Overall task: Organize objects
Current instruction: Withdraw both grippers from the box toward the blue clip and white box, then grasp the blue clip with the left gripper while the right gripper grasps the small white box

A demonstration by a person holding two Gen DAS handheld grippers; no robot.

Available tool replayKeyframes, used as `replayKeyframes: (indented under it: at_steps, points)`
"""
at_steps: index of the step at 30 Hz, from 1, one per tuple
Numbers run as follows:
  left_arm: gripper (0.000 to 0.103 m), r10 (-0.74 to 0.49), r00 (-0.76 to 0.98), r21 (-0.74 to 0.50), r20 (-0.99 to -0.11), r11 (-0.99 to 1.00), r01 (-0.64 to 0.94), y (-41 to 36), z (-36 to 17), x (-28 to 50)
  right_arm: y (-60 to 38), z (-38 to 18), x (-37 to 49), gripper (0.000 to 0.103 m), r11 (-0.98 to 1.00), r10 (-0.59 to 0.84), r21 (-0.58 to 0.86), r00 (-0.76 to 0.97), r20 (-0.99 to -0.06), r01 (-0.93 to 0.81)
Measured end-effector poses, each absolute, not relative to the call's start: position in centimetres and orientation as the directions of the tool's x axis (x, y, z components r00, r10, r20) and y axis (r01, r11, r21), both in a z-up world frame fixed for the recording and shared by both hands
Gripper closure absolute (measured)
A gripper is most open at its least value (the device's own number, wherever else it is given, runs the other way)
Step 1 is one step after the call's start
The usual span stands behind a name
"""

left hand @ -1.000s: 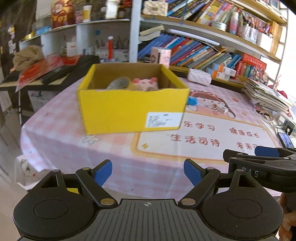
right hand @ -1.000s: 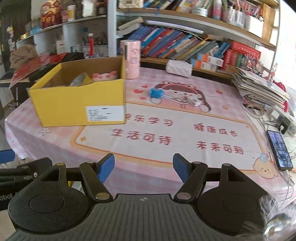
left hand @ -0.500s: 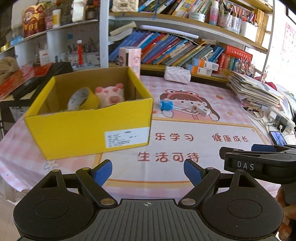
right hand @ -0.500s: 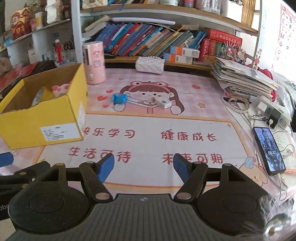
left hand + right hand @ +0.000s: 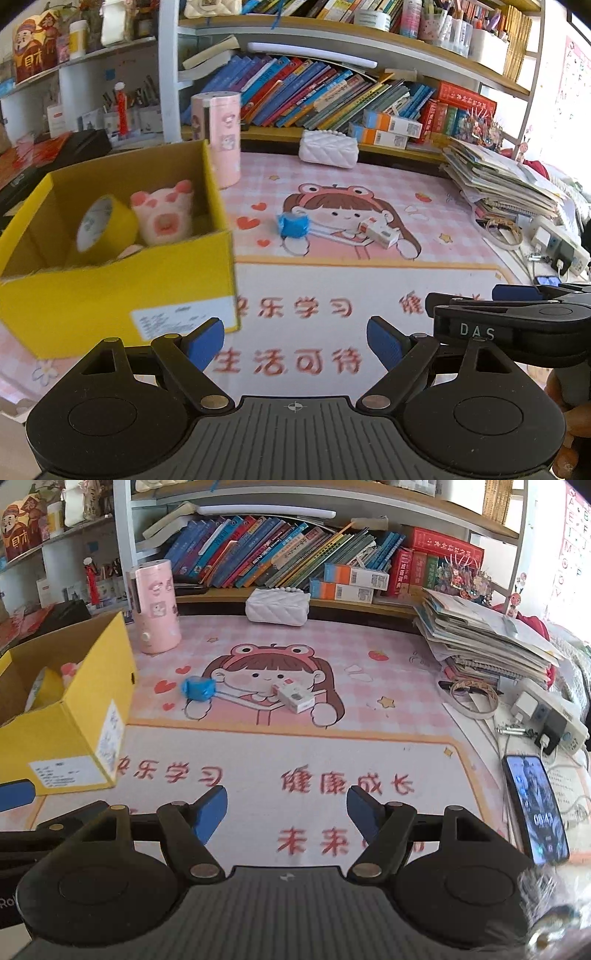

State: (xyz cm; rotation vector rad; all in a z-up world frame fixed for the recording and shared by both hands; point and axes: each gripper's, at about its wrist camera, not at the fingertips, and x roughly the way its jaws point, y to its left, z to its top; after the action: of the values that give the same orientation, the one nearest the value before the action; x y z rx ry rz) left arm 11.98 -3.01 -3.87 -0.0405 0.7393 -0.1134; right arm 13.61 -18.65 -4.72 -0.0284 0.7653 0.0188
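Left gripper (image 5: 294, 341) spread wide, nothing between the blue pads, held low over the pink cartoon mat (image 5: 369, 288). Right gripper (image 5: 287, 810) likewise spread and empty, seen only side-on at the right edge in the left view. Yellow box (image 5: 110, 295) stood at the left, cut off by the frame edge in the right view. Inside lay a yellow tape roll (image 5: 99, 225) and a pink pig toy (image 5: 164, 216), both partly hidden by the box wall, the bottom unseen. Out on the mat, near each other but apart: a crumpled blue item (image 5: 197, 688), too blurred to identify, and a small white carton (image 5: 295, 698), print unreadable. Pink cylinder (image 5: 155, 607) just behind the box.
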Motion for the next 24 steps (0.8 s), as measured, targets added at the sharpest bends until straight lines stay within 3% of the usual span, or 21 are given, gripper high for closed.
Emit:
replayKeyframes:
  at_steps: [15,24]
  points:
    - [0.020,-0.029,0.766,-0.009,-0.642,0.999,0.031,-7.6,-3.7,19.5,-23.9,-5.8,23.0,0.037,0.995,0.089,0.026,0.715,-0.694,-0.098]
    - [0.029,0.027,0.742,0.017,-0.670,1.000,-0.021,-8.9,-6.0,25.3,-24.6,-9.0,29.0,0.043,0.976,0.181,0.049,0.673,-0.717,-0.211]
